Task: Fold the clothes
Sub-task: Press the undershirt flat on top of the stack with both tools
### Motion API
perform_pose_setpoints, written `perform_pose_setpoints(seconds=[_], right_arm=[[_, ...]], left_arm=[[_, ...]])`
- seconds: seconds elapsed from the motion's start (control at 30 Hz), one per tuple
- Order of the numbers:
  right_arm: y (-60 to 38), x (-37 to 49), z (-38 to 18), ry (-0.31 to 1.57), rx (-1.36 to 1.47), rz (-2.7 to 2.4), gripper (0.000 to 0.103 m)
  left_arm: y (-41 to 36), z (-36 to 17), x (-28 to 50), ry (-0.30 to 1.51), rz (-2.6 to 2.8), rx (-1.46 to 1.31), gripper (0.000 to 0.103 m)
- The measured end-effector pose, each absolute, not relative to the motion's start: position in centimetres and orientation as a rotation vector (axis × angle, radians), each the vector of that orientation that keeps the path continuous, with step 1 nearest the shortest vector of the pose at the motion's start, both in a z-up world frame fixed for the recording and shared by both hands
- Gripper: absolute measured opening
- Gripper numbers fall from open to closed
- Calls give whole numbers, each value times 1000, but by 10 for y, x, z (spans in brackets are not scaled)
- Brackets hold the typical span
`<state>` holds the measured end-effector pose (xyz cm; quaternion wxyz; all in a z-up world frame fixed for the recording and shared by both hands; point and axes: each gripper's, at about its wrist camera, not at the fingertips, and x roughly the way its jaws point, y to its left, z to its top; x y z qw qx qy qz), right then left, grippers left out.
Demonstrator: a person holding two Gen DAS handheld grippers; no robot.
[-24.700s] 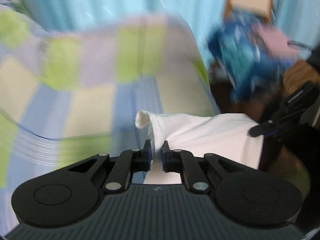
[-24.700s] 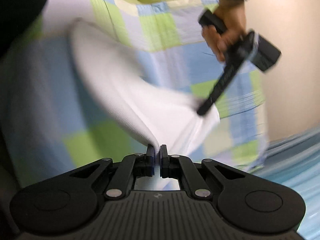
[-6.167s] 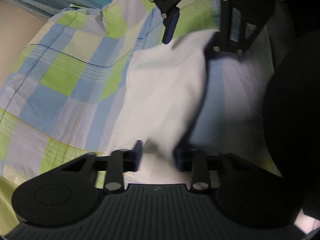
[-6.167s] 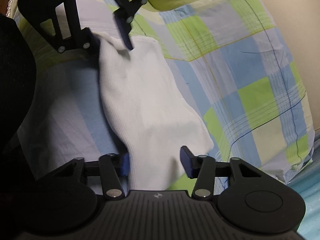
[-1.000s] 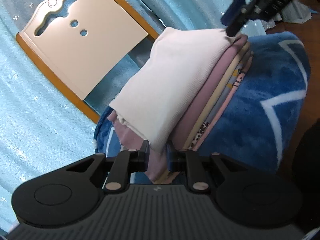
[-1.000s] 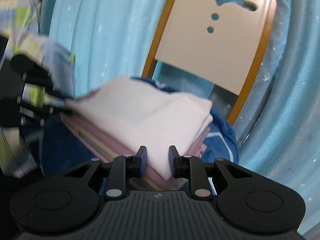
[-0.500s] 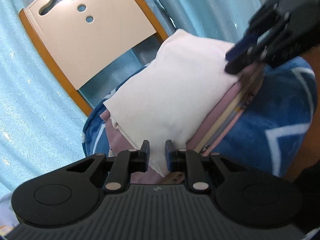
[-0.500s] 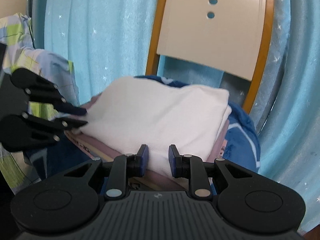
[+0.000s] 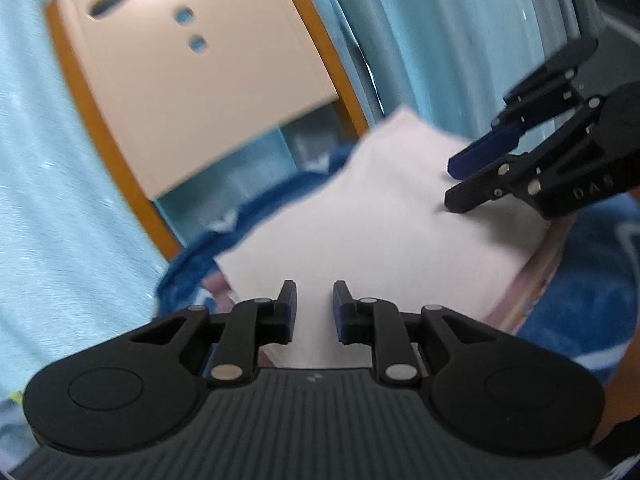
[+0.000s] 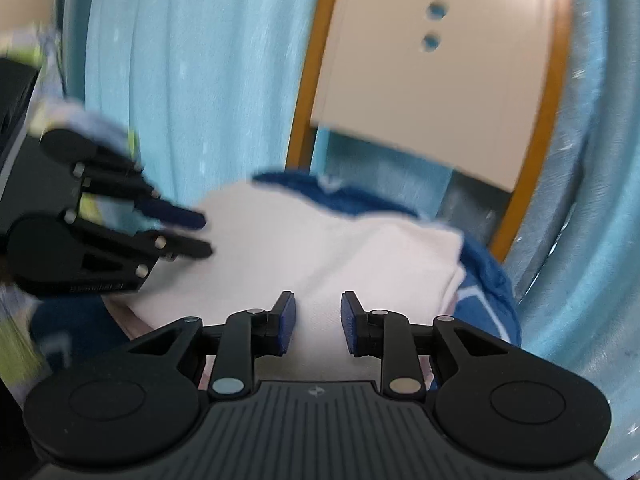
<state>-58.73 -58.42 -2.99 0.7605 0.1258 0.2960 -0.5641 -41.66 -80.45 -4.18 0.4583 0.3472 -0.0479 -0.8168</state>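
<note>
Both parted, empty: left gripper (image 9: 314,300) and right gripper (image 10: 317,312) over near edges of folded white garment (image 9: 380,216); contact unclear through blur. Chair back (image 10: 440,80) beyond.

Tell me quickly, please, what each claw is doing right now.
Left claw: open, holding nothing, fingers either side of the white folded garment.
Right claw: open, holding nothing, over the same garment.
</note>
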Motion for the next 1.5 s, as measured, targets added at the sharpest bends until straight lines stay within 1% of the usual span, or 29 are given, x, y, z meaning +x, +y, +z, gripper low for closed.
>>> perform_pose_setpoints(seconds=[0.07, 0.17, 0.27, 0.3, 0.37, 0.43, 0.6, 0.73, 0.87, 1.0, 1.1, 1.27, 1.4, 1.5], right_arm=[[-591, -590, -29, 643, 272, -1226, 26], [-603, -599, -15, 572, 260, -1261, 26], [-624, -605, -6, 526, 279, -1280, 26], [-633, -608, -8, 527, 304, -1283, 26], [-653, -615, -16, 539, 371, -1289, 22], [-665, -626, -23, 506, 432, -1304, 22], [-655, -641, -19, 390, 444, -1367, 22], [-656, -647, -24, 387, 498, -1367, 22], [-649, -655, -18, 340, 553, -1373, 24], [-619, -653, -3, 312, 522, -1400, 25], [-587, -639, 4, 332, 451, -1363, 25], [-542, -614, 0, 369, 399, -1306, 24], [-534, -610, -21, 437, 426, -1316, 24], [-525, -614, -23, 423, 442, -1341, 24]], left_arm=[[-808, -42, -419, -143, -2017, 880, 17], [-815, -32, -416, -155, -2001, 840, 18], [-832, -31, -414, -117, -1986, 830, 18], [-836, -33, -414, -112, -1981, 835, 18], [-843, -39, -413, -105, -1975, 851, 18], [-845, -39, -411, -99, -1972, 846, 18], [-848, -27, -401, -55, -1963, 776, 18], [-863, -33, -402, 12, -1966, 815, 18], [-866, -32, -400, 30, -1963, 816, 19], [-853, -28, -395, 6, -1936, 817, 19], [-832, -23, -387, -3, -1934, 788, 18], [-783, -19, -371, 63, -1995, 671, 19], [-764, -44, -381, -23, -1977, 810, 20], [-759, -61, -381, -128, -1912, 878, 20]])
